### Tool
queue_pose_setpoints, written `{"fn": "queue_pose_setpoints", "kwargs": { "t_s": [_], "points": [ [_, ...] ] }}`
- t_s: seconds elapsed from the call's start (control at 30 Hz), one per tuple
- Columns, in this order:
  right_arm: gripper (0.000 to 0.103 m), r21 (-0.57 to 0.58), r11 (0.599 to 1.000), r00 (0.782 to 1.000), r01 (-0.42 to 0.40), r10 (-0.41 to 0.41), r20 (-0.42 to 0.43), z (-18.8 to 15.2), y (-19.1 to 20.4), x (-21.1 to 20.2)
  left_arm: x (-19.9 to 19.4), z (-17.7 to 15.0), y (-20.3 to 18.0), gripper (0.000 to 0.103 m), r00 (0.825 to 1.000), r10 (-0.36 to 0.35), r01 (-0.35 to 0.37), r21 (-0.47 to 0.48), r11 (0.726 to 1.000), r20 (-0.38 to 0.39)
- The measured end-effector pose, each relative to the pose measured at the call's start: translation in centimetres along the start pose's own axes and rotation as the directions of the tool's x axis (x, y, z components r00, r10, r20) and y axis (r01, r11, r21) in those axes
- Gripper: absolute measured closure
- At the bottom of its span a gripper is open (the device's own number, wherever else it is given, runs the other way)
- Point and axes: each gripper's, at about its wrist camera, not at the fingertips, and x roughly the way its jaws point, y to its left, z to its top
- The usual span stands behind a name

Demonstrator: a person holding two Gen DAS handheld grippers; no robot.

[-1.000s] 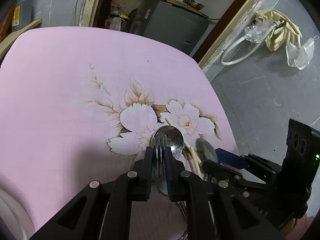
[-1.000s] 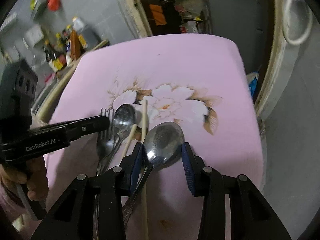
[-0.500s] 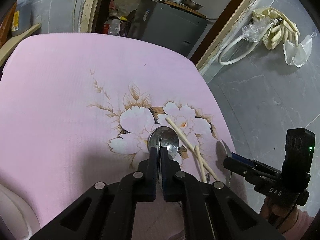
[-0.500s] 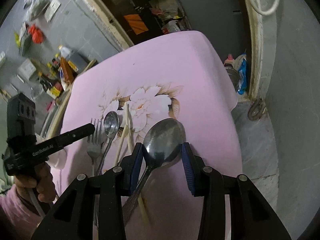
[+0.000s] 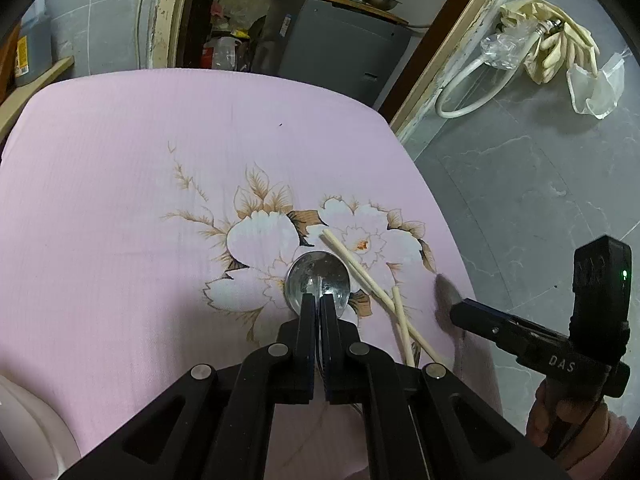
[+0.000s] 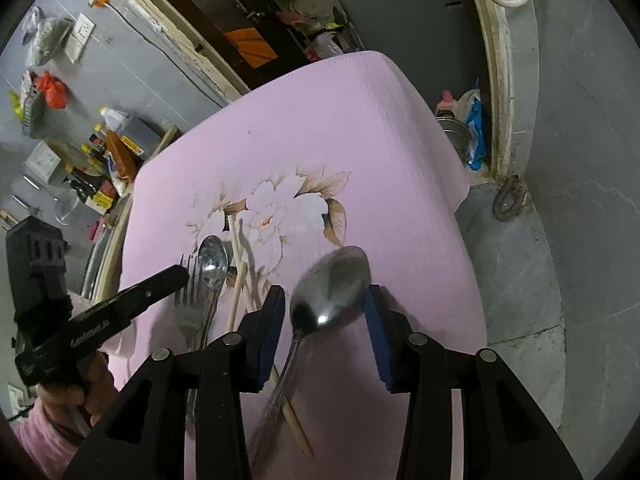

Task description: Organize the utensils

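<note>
Utensils lie on pink floral cloth, grey floor around; left tool clenched, seemingly on the fork.

The left gripper angles steeply down, its two black fingers pressed together with barely a slit between the pads. From the other side its slim black arm reaches in from the left, gripped at the handle by a hand in a pink sleeve. The right gripper also tilts downward; its jaws have just been opening, and the blue pads now stand apart. In the left wrist view its body slants in from the right, held by fingers at the handle.
</note>
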Motion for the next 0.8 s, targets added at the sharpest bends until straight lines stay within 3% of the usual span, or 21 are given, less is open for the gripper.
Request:
{"fn": "queue_pose_setpoints", "kwargs": {
  "t_s": [0.1, 0.23, 0.43, 0.57, 0.73, 0.8],
  "points": [
    [0.054, -0.054, 0.997, 0.998, 0.057, -0.057, -0.007, 0.1, 1.5, 0.4, -0.1, -0.1, 0.1, 0.1, 1.0, 0.001, -0.001, -0.006, 1.0, 0.0],
    [0.054, -0.146, 0.976, 0.987, 0.161, -0.163, -0.007, -0.3, 3.4, 0.9, -0.1, -0.2, 0.2, 0.1, 1.0, -0.002, 0.002, -0.015, 1.0, 0.001],
    [0.057, 0.007, 1.0, 1.0, 0.019, -0.019, -0.007, -0.3, 1.6, -0.4, 0.0, -0.2, 0.2, 0.1, 1.0, -0.004, 0.004, -0.016, 1.0, 0.0],
    [0.072, 0.119, 0.991, 0.998, -0.068, 0.069, -0.007, 0.3, -0.6, -0.3, 0.0, -0.2, 0.2, 0.1, 1.0, -0.005, 0.005, -0.015, 1.0, -0.001],
    [0.078, 0.135, 0.987, 0.995, -0.087, 0.092, -0.037, 1.1, -0.8, 0.5, -0.1, -0.2, 0.2, 0.1, 1.0, -0.005, 0.005, -0.012, 1.0, -0.002],
    [0.091, 0.137, 0.987, 0.994, -0.087, 0.095, -0.052, 1.3, -1.0, 0.9, 0.0, -0.1, 0.2, 0.1, 1.0, -0.006, 0.006, -0.01, 1.0, -0.004]
  ]
}}
